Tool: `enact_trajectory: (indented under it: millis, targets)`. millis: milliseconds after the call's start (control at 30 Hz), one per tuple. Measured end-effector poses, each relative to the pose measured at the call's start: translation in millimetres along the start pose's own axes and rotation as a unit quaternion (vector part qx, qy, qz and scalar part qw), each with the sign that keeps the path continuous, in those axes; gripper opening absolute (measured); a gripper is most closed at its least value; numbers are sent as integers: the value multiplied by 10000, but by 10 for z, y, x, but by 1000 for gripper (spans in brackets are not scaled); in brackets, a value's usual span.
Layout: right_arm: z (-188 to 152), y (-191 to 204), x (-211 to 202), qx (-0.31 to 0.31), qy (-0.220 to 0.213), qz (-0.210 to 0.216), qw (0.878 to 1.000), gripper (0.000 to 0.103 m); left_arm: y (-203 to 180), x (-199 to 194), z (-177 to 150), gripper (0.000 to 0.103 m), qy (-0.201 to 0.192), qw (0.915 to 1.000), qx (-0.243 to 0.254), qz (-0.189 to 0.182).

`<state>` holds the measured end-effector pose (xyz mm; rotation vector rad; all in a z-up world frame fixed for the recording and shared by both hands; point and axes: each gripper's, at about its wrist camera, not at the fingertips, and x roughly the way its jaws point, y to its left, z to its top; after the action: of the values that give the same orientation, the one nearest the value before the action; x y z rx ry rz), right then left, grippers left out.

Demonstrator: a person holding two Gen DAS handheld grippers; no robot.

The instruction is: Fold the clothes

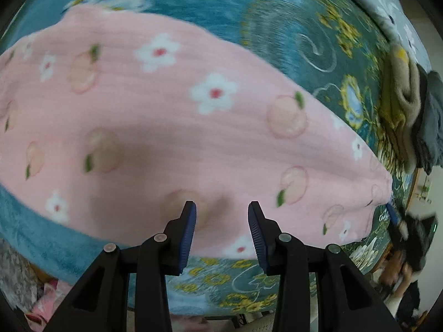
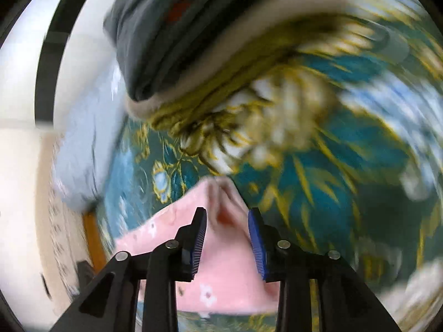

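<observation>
While both tools hung over the bed, the left gripper [image 1: 222,235] stood with its jaws spread and nothing between them, poised above the near hem of the pink printed garment [image 1: 171,116]. That garment lay flat across the teal floral blanket [image 1: 277,19], its long edge running away to the right, where its far corner [image 1: 383,191] tapered to a point. The right gripper [image 2: 227,238] was also spread apart, its blue pads [image 2: 256,244] either side of that puckered pink corner [image 2: 221,202] without closing on it; heavy blur there made contact hard to judge.

To do the fold well, I judged that each tool should take hold at a corner or hem, not mid-cloth, pinching only the layers meant to travel and leaving the blanket pile out of the bite. Lifting both ends together would keep the crease straight.

Room looked fair in front, with bare blanket beyond the garment. Farther right, a stack of folded clothes [image 1: 401,116], olive, tan and grey, sat near the bed's edge, close enough that a wide swing of the right tool might catch it.
</observation>
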<state>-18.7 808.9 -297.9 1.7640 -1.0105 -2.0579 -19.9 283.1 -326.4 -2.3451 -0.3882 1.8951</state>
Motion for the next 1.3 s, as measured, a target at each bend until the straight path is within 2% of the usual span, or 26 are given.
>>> enact_trajectory:
  millis: [100, 233, 333, 433, 567, 667, 700, 767, 833, 933, 967, 1100, 1200, 1300]
  targets:
    - [-470, -290, -178, 649, -264, 44, 9975, 34, -300, 89, 99, 40, -100, 9993, 354, -48]
    - [-862, -476, -66, 1133, -229, 290, 9929, 34, -729, 258, 287, 40, -233, 9966, 788, 58]
    - [-966, -536, 73, 1380, -328, 455, 9888, 34, -1008, 335, 395, 40, -279, 9957, 879, -40]
    - [-1001, -574, 165, 1498, -417, 355, 9872, 35, -1218, 365, 415, 40, -314, 9939, 1058, -74]
    - [-979, -602, 135, 1705, -737, 567, 9810, 34, -1441, 452, 412, 40, -240, 9906, 1349, -6]
    - [-957, -563, 155, 1748, -811, 551, 9797, 34, -1555, 537, 422, 40, -169, 9889, 1471, 90]
    - [-955, -564, 166, 1808, -795, 516, 9789, 31, -1591, 566, 422, 40, -158, 9881, 1524, 157]
    - [-957, -536, 144, 1892, -779, 519, 9775, 8, -1651, 614, 427, 40, -143, 9864, 1610, 298]
    - [-956, -468, 62, 1734, -845, 612, 9793, 6, -1676, 624, 438, 40, -142, 9858, 1634, 349]
    - [-1017, -389, -357, 1333, -1693, 1191, 9692, 4, -1715, 625, 439, 40, -118, 9859, 1641, 296]
    - [-1049, -437, -403, 1316, -1745, 1185, 9686, 4, -1725, 628, 436, 40, -107, 9858, 1656, 265]
    - [-1189, -866, -66, 1896, -1144, 709, 9726, 4, -1783, 706, 363, 40, -73, 9845, 1713, 375]
    - [-1247, -974, -18, 2062, -1209, 812, 9676, 4, -1830, 740, 305, 41, -70, 9842, 1714, 428]
    - [-1231, -934, -15, 1920, -1183, 719, 9716, 5, -1971, 716, 294, 41, -43, 9828, 1809, 363]
